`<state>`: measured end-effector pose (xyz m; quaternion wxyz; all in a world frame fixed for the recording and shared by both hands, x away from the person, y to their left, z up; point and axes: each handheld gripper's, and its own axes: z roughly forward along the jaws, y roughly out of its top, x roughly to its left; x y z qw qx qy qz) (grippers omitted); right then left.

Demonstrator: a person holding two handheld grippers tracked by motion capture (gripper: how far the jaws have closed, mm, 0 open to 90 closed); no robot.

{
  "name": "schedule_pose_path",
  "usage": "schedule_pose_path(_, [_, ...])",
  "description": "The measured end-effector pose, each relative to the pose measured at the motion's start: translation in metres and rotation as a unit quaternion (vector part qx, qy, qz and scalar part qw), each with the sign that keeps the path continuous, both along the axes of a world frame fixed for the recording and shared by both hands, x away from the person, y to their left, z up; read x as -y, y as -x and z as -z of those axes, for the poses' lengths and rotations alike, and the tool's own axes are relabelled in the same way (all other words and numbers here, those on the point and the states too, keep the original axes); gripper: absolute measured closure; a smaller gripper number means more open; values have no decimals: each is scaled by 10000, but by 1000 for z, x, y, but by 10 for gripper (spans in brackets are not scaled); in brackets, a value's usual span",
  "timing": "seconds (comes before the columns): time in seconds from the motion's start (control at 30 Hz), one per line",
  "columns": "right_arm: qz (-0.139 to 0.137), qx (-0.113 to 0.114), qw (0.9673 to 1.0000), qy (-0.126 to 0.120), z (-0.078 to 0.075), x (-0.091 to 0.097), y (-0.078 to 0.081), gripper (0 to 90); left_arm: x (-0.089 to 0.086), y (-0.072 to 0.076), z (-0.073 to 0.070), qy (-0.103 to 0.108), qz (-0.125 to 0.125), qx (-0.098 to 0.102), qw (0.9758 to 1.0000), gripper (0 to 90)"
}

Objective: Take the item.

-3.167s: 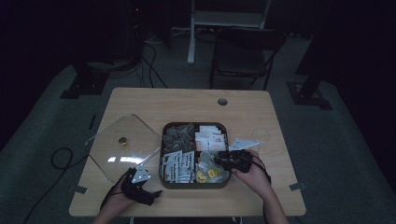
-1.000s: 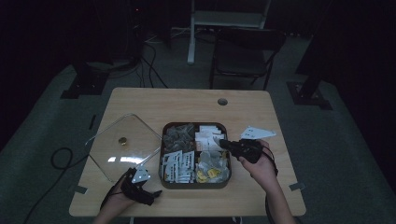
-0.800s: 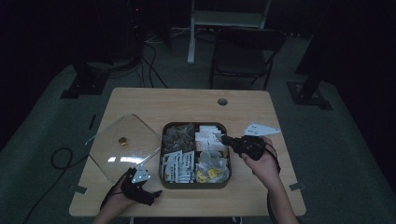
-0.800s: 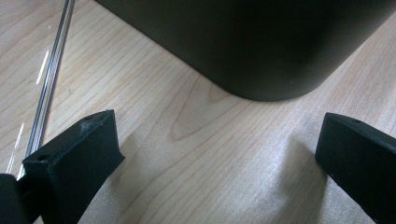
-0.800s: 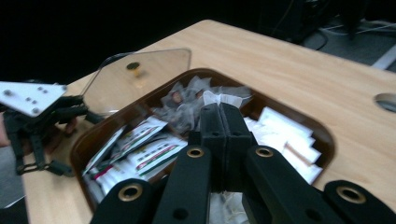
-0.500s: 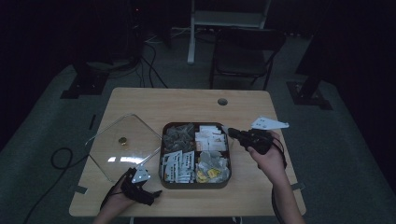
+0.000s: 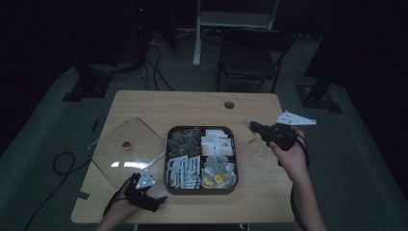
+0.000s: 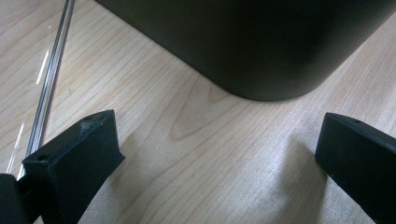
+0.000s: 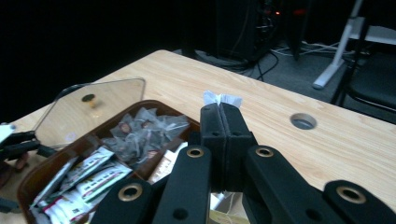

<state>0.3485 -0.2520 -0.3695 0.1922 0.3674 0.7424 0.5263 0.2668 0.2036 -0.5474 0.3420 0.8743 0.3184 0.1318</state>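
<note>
Now white packet (image 9: 223,98) upright in right hand-held gripper (image 9: 223,111), above table (image 9: 289,154).

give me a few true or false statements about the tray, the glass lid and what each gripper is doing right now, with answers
1. The right gripper has its fingers closed on a small white packet. True.
2. The glass lid sits on top of the tray. False: it lies flat on the table, to the left of the tray.
3. The left gripper is clamped on the tray's corner. False: its fingers stand wide apart over bare wood, with the dark tray corner ahead of them.
4. The tray is divided into compartments holding packets. True.
5. The right gripper is held over the lid. False: it is to the right of the tray, on the far side from the lid.
</note>
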Motion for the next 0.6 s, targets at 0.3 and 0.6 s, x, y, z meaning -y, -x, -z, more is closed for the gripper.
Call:
schedule_pose_path(0.3, [364,-89,9993,1,6,26,-8,900,0,0,0,-1,-1,1,10000,5])
schedule_pose_path(0.6, [667,-219,9975,-29,22,45,-18,900,0,0,0,-5,4,-7,10000,6])
